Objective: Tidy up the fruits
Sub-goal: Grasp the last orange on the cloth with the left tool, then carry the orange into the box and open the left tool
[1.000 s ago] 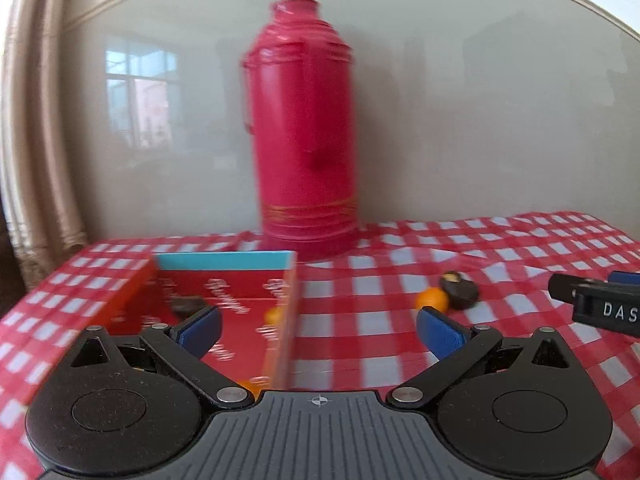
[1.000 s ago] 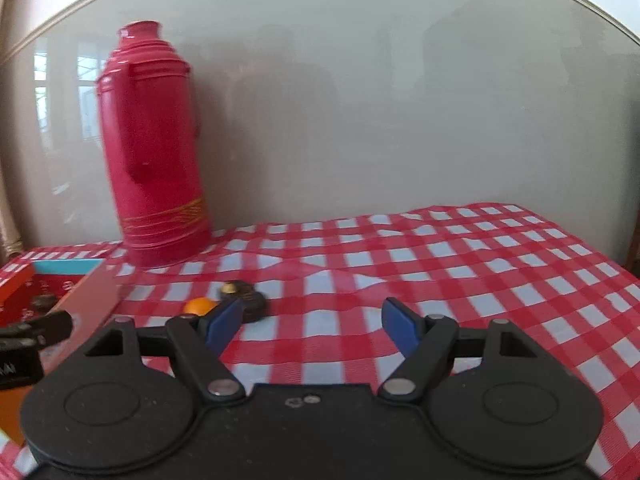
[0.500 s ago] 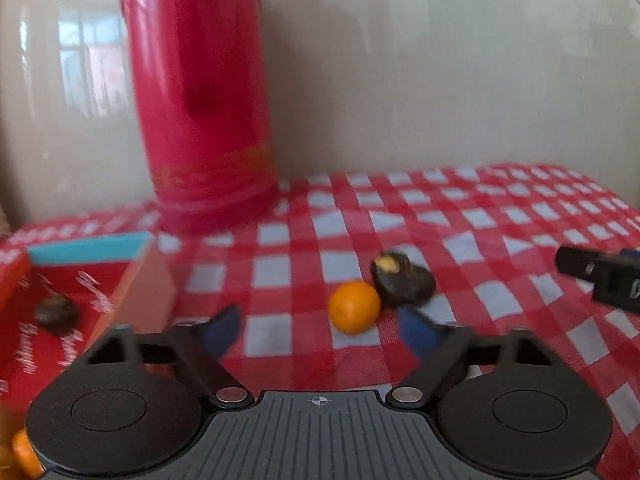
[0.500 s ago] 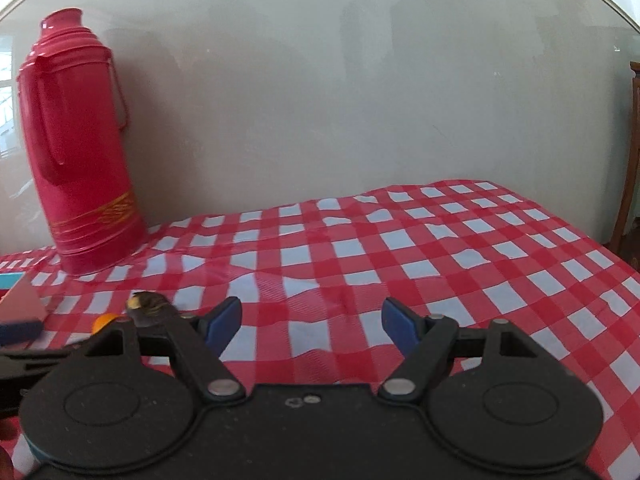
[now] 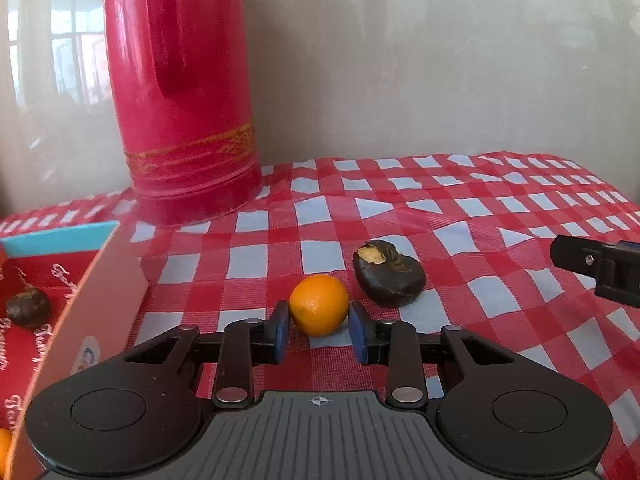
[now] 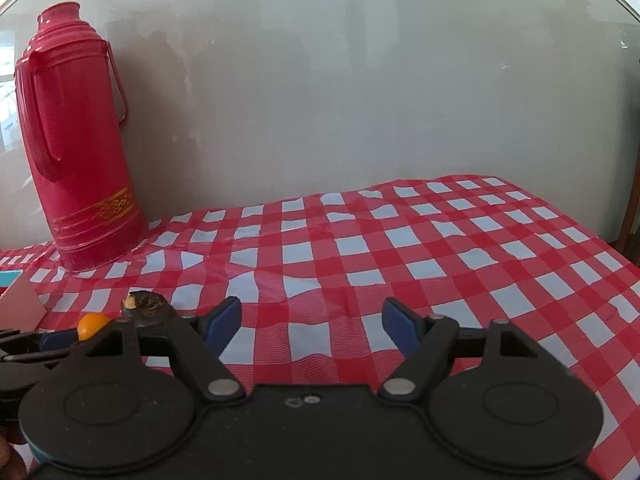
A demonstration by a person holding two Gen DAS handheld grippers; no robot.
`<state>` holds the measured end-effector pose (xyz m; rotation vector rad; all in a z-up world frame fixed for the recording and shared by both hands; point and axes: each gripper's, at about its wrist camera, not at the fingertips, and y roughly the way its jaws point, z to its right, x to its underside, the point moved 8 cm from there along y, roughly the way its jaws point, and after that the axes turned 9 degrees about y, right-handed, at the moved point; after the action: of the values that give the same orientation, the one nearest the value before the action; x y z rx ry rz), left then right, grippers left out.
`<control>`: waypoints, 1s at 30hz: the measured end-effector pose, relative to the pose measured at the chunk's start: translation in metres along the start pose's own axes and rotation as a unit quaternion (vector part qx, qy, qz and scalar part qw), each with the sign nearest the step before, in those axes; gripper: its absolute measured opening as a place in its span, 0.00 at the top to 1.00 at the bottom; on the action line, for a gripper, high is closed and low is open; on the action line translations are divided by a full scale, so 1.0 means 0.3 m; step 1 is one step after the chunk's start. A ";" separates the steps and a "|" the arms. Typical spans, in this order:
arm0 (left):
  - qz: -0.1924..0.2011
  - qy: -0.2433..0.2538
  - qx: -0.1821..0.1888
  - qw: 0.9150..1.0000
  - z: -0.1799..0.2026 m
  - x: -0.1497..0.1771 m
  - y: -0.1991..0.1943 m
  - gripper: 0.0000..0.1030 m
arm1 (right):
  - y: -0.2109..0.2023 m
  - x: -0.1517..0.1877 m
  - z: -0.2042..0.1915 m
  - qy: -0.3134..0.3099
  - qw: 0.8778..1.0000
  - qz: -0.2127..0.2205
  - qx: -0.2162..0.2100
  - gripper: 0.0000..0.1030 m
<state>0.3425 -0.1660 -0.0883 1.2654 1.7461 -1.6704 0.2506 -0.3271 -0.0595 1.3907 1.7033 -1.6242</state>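
Note:
A small orange (image 5: 319,310) lies on the checked cloth between the blue pads of my left gripper (image 5: 319,333). The jaws have narrowed around it, with a small gap on each side. A dark brown fruit (image 5: 387,273) with a torn top lies just right of the orange. A red box (image 5: 48,300) at the left holds another dark fruit (image 5: 27,307) and an orange at its near corner (image 5: 4,446). My right gripper (image 6: 311,325) is open and empty over the cloth; the orange (image 6: 93,325) and dark fruit (image 6: 147,306) show at its left.
A tall red thermos (image 5: 180,92) stands at the back against the wall, also in the right wrist view (image 6: 78,140). The right gripper's finger (image 5: 596,264) shows at the right edge of the left wrist view. The table (image 6: 580,264) drops off at the right.
My left gripper has moved right from the box to the orange and its jaws have narrowed around it. My right gripper has turned rightward and stayed open.

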 end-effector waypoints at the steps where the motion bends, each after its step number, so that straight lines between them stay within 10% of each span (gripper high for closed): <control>1: 0.003 0.003 -0.001 1.000 0.001 -0.002 -0.016 0.69 | -0.003 0.001 0.002 0.002 1.000 0.000 -0.001 0.31; 30: 0.027 -0.074 -0.127 0.989 -0.440 0.160 -0.417 0.69 | -0.118 0.035 -0.169 -0.025 0.998 0.008 -0.050 0.31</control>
<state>0.2542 -0.0103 -0.0302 1.0380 1.7542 -1.4200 0.2331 -0.2709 -0.0380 1.3016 1.7156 -1.5311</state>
